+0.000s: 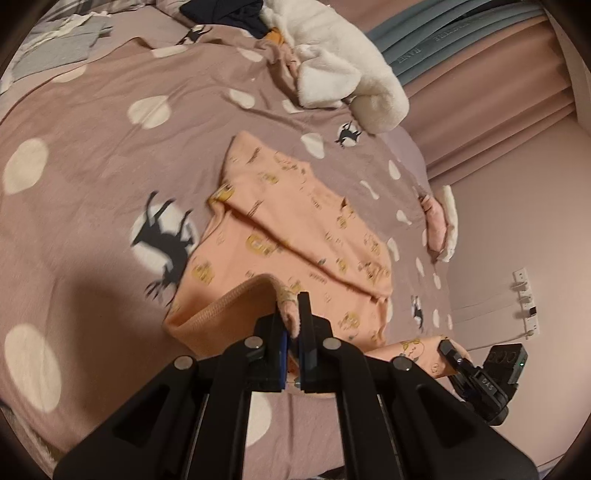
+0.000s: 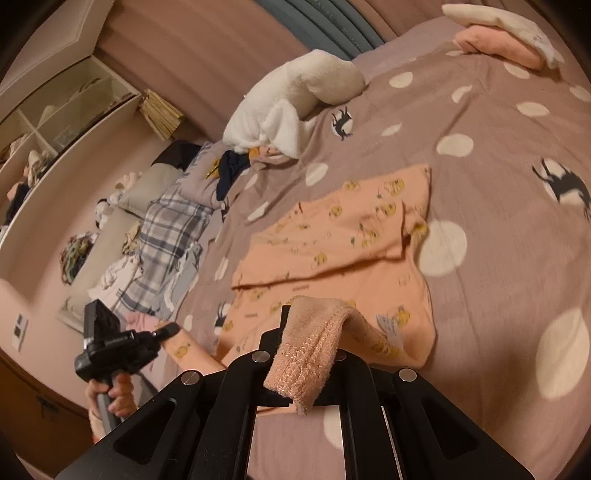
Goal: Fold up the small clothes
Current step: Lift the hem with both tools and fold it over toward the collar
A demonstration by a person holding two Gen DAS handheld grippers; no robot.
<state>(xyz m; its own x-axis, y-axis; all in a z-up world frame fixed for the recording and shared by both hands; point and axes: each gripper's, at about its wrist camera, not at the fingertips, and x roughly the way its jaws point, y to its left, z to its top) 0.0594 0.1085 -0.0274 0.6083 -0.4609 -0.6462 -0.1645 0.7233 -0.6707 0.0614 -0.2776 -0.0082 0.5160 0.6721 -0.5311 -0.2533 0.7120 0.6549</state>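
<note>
A small peach garment (image 1: pixel 295 229) with yellow prints lies on the bedspread, its sleeves folded across the body. My left gripper (image 1: pixel 293 317) is shut on the ribbed hem at one corner, lifting it off the bed. In the right wrist view the same garment (image 2: pixel 332 240) spreads ahead, and my right gripper (image 2: pixel 295 321) is shut on the other hem corner; the ribbed edge (image 2: pixel 306 354) drapes over its fingers and hides the tips. Each gripper shows in the other's view: the right gripper (image 1: pixel 448 349) at lower right, the left gripper (image 2: pixel 170 330) at lower left.
The bed has a mauve spotted bedspread (image 1: pixel 92 122) with dark cat prints. A white fluffy garment (image 1: pixel 332 62) and dark clothes (image 1: pixel 229 14) lie at the far side. Folded pink and white items (image 2: pixel 506 33) sit near the edge. A plaid cloth (image 2: pixel 166 236), shelves (image 2: pixel 55 118) and a hand (image 2: pixel 110 395) show left.
</note>
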